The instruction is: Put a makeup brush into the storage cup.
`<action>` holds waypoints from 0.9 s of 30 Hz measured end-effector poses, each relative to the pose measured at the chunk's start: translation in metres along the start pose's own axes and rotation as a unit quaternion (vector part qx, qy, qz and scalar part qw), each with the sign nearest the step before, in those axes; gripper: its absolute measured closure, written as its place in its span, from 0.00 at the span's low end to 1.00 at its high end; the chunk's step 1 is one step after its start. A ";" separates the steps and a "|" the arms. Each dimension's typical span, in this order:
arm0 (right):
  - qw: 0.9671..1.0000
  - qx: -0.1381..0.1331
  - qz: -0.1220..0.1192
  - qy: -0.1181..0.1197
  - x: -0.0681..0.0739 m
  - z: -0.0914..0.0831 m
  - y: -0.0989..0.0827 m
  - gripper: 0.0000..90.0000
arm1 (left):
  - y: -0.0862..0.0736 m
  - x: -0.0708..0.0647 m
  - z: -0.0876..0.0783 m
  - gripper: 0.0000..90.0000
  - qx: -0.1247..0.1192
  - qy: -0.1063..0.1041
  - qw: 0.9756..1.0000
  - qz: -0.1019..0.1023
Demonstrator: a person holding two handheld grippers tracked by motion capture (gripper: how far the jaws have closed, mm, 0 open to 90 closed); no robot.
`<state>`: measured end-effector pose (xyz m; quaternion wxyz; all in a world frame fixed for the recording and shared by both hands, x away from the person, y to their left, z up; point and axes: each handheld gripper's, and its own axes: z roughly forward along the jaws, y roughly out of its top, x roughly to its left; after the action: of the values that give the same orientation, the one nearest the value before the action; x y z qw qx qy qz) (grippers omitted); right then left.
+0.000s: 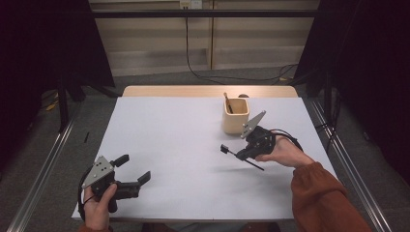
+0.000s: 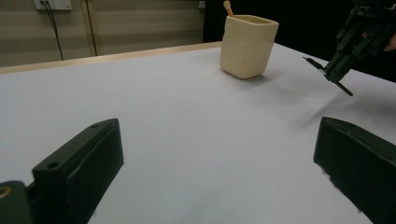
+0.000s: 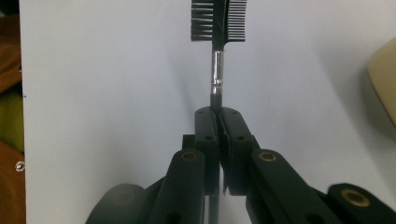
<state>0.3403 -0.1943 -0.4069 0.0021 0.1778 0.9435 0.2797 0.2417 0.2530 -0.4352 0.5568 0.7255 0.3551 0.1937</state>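
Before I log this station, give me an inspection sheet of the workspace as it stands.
Surface: white sheet over a wooden table.
Job's things: black brow brush clamped by its handle; cream cup holding a wooden stick.
Clutter: nothing seen.
Grippers: right hand-held gripper shut on the brush, above the sheet; left hand-held gripper open, nothing between its jaws.
Cables: black cord on the floor behind.
Surroundings: dark curtains, metal rails.

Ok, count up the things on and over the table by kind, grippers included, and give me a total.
Grippers: 2, the left gripper open, the right gripper shut on the brush.
Cream cups: 1, the cup.
Brow brushes with comb head: 1, the brush.
Wooden sticks in the cup: 1, the stick.
Total: 5
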 end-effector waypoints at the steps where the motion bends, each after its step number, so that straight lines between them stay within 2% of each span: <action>1: 1.000 -0.004 0.000 0.000 0.000 -0.001 -0.001 0.96 | 0.000 0.000 0.000 0.02 -0.002 0.000 1.000 -0.001; 6: 0.999 -0.037 0.005 -0.014 0.001 -0.006 -0.003 0.96 | 0.000 0.000 0.000 0.02 0.000 -0.001 1.000 0.002; 12: 0.997 -0.074 0.009 -0.008 0.003 -0.010 -0.004 0.96 | 0.000 -0.001 0.000 0.02 0.000 -0.001 1.000 0.003; 18: 0.994 -0.111 0.022 -0.014 0.002 -0.011 -0.009 0.96 | 0.000 0.000 0.000 0.02 0.000 0.000 1.000 0.004; 19: 0.993 -0.114 0.025 -0.020 0.002 -0.012 -0.009 0.96 | 0.000 0.000 0.000 0.02 0.000 -0.001 1.000 0.004; 23: 0.989 -0.139 0.047 -0.036 0.001 -0.016 -0.012 0.96 | 0.000 0.000 0.000 0.02 0.000 0.001 1.000 0.005; 27: 0.980 -0.183 0.063 -0.042 0.001 -0.023 -0.014 0.96 | 0.000 0.000 0.000 0.02 -0.004 0.005 1.000 0.002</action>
<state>0.3322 -0.2174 -0.3950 0.0564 0.2453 0.8623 0.4394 0.2413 0.2529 -0.4346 0.5571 0.7232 0.3558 0.1998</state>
